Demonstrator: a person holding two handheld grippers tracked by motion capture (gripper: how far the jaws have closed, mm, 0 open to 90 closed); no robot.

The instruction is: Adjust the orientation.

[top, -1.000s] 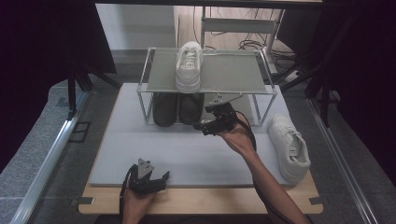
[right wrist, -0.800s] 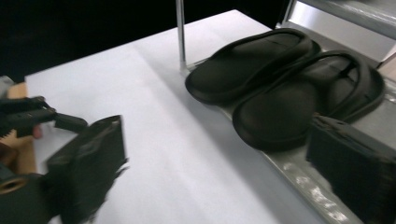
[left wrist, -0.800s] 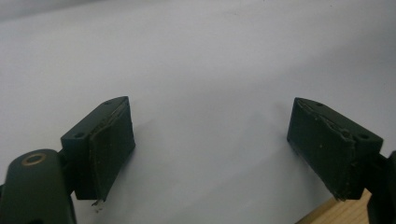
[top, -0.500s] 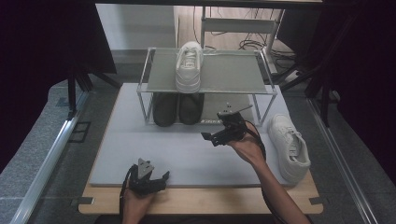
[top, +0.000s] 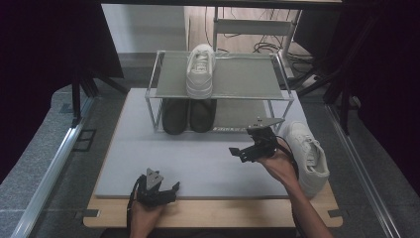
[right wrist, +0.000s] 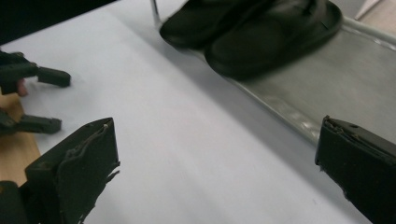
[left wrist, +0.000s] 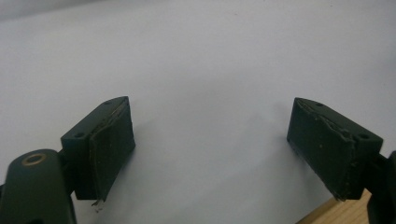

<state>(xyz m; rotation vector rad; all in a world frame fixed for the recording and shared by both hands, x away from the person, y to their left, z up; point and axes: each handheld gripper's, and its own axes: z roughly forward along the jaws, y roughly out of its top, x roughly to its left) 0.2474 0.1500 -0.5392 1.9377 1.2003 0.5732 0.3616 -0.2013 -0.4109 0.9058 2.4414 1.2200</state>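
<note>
The white sneaker [top: 307,156] lies right of the rack [top: 223,94], its long axis running toward the rack, toe forward. The right tongs [top: 237,151], just left of it, have just been opening and gape empty; the left tongs [top: 171,191], nearer the table [top: 208,213] edge, gape too.

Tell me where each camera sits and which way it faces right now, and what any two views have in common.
High view: above the person's side, looking forward and down on the grey mat, rack and white shoe; both forearms, left claw and right claw show.
Left gripper view: on the left claw, facing bare mat between open jaws.
Right gripper view: on the right claw, facing the black shoes on the rack's lower shelf.
Shared: high and right gripper views both show the black shoes and the left claw.
</note>
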